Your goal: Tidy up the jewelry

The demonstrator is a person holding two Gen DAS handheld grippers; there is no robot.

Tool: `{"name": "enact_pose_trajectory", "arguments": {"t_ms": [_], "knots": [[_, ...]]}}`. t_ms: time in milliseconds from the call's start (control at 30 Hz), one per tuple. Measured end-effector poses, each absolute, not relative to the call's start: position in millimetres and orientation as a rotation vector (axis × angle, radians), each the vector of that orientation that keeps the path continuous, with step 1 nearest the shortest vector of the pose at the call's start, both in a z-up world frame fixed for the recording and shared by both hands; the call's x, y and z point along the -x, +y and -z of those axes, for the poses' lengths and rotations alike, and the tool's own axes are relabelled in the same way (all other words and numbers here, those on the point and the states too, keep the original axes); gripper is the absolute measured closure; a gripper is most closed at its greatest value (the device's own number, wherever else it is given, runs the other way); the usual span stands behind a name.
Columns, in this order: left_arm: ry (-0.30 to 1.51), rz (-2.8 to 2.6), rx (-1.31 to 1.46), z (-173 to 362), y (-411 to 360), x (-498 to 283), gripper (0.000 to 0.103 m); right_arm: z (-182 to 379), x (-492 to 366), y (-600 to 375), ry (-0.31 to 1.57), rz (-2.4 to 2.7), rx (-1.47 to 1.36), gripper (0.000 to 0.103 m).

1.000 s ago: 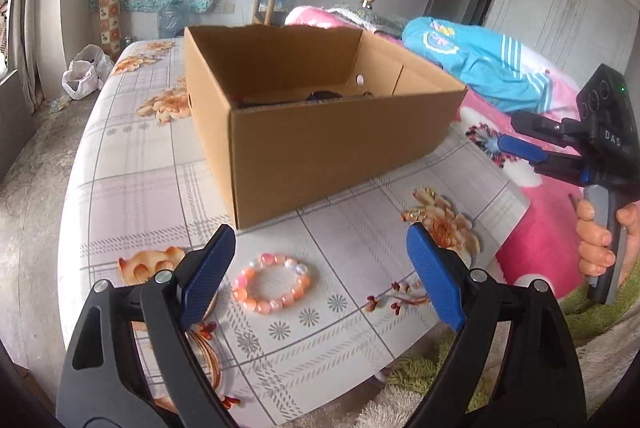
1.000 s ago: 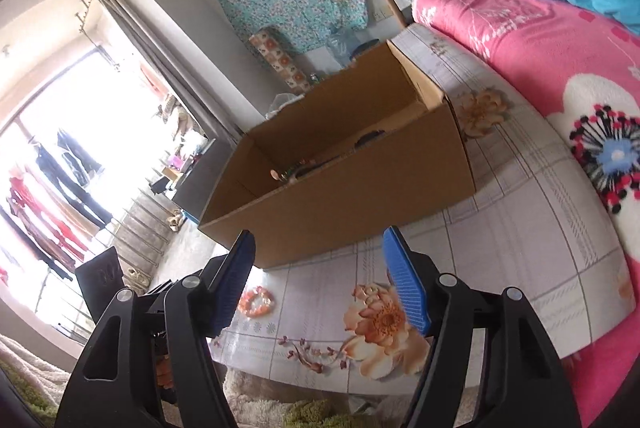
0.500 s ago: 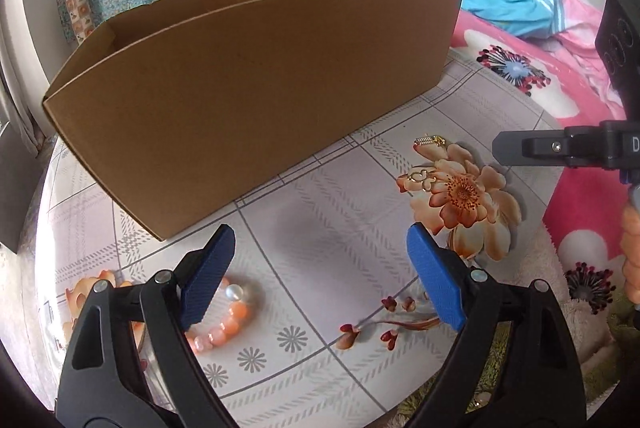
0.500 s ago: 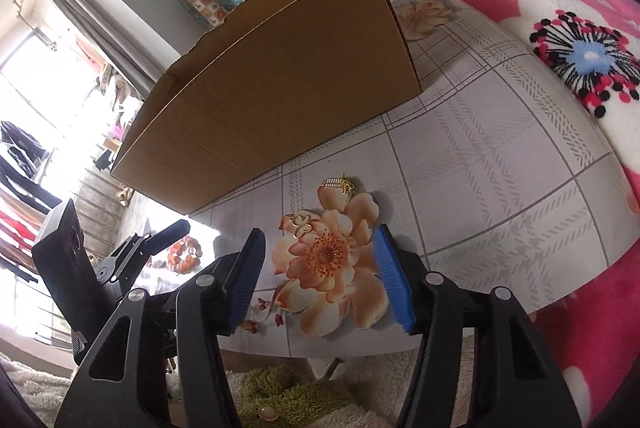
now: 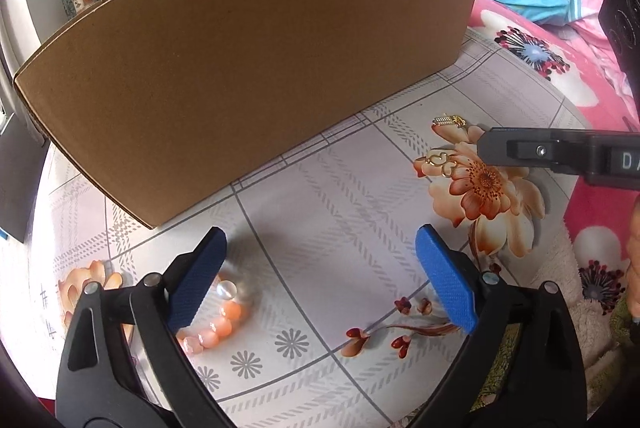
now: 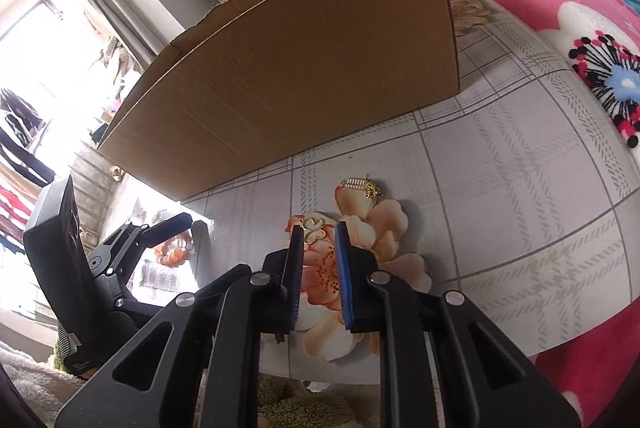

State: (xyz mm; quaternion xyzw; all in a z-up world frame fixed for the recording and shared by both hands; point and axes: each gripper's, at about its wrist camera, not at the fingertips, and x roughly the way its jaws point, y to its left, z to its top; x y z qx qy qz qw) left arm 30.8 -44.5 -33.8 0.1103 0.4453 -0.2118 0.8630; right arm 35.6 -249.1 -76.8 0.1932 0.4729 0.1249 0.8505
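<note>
Narrowing on the gold clover charm (image 6: 315, 229) lying flat on the surface (image 6: 500, 196), the right gripper (image 6: 318, 232) jaws have just been closing; contact looks unsure, so they may scrape past. Left gripper (image 5: 320, 248) jaws stand spread, one beside the peach bead bracelet (image 5: 216, 320).

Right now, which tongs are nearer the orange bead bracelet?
Left. The left tongs straddle the orange bead bracelet; the right tongs sit over a gold butterfly-shaped ornament.

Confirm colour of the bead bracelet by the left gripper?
The bead bracelet is peach-orange with at least one pearly white bead; it shows best in the left wrist view.
</note>
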Motion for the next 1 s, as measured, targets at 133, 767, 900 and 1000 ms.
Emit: {"name": "enact_pose_trajectory", "arguments": {"t_ms": [133, 767, 900, 1000], "knots": [[0.92, 0.444, -0.227, 35, -44, -30, 0.008, 78, -45, -242, 0.998, -0.28, -0.393, 0.092], [0.906, 0.418, -0.213, 35, -43, -27, 0.007, 84, -57, -217, 1.045, -0.341, -0.341, 0.096], [0.908, 0.425, -0.216, 34, -43, -27, 0.007, 80, -63, -218, 1.035, -0.312, -0.347, 0.096], [0.909, 0.436, -0.222, 34, -43, -27, 0.007, 86, -66, -216, 1.063, -0.328, -0.362, 0.096]]}}
